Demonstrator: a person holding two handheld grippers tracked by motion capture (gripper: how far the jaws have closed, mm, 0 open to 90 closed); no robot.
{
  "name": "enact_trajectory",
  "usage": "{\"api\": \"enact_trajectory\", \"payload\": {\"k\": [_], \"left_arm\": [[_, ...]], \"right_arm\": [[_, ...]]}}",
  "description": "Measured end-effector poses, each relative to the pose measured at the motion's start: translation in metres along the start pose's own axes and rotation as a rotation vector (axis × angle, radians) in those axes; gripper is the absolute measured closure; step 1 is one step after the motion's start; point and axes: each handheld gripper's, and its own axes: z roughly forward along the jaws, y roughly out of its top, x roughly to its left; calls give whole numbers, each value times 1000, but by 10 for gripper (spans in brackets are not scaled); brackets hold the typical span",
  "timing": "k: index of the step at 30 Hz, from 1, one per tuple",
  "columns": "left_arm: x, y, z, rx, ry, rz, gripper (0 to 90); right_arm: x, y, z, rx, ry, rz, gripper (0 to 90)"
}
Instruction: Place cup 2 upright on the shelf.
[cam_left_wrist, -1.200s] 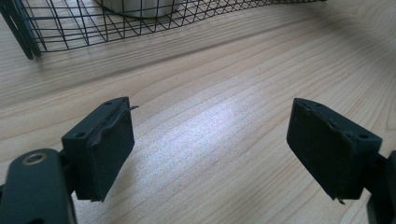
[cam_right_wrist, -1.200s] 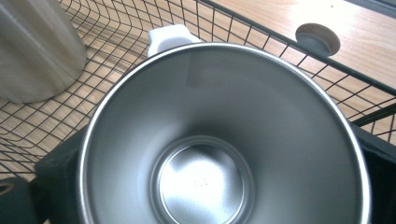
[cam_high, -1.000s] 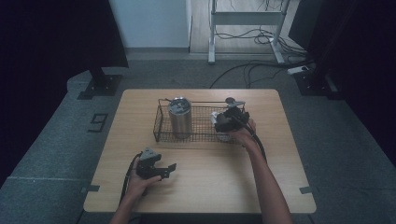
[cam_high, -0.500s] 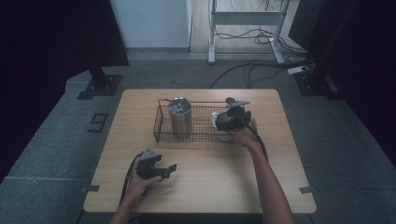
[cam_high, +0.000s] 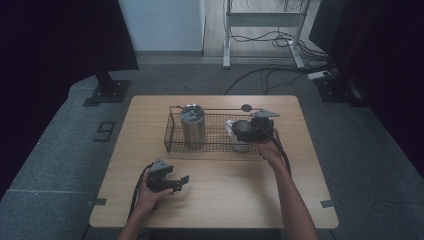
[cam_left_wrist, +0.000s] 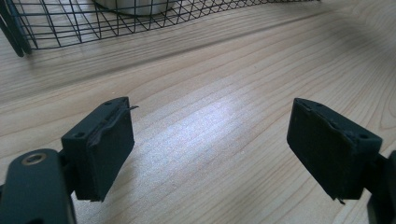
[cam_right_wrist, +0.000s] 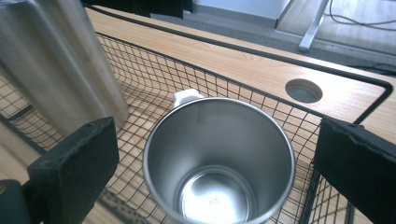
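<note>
A black wire basket (cam_high: 172, 135) stands on the wooden table (cam_high: 225, 200). In its left end a tall steel tumbler (cam_high: 192, 125) stands upright. At its right end sits a short steel cup (cam_right_wrist: 219, 154), mouth up and empty, with a white part at its far rim. My right gripper (cam_high: 239, 131) hovers over that cup (cam_high: 239, 145). In the right gripper view its jaws stand wide on either side of the rim without touching it, and the gripper (cam_right_wrist: 219, 135) is open. My left gripper (cam_high: 182, 182) rests near the table's front left, open (cam_left_wrist: 210, 144) over bare wood.
The tumbler (cam_right_wrist: 56, 65) rises close to the left jaw in the right gripper view, with the basket's mesh wall (cam_right_wrist: 154, 79) behind the cup. A round cable hole (cam_high: 246, 107) lies in the table behind the basket. A desk frame and floor cables stand beyond the table.
My right gripper has shifted a little to the right and risen slightly at the basket's right end. The left gripper has stayed where it was.
</note>
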Motion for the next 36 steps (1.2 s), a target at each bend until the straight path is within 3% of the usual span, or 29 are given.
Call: {"api": "enact_trajectory", "payload": {"k": [11,24,36], "left_arm": [[-1,0,-1,-2,6,10,150],[-1,0,-1,-2,13,11,151],[-1,0,-2,-3,16,14,151]], "right_arm": [[0,-13,-21,-13,16,1,23],[8,-56,-51,-41,51,24,46],[6,-98,-70,-23,36,61,83]]}}
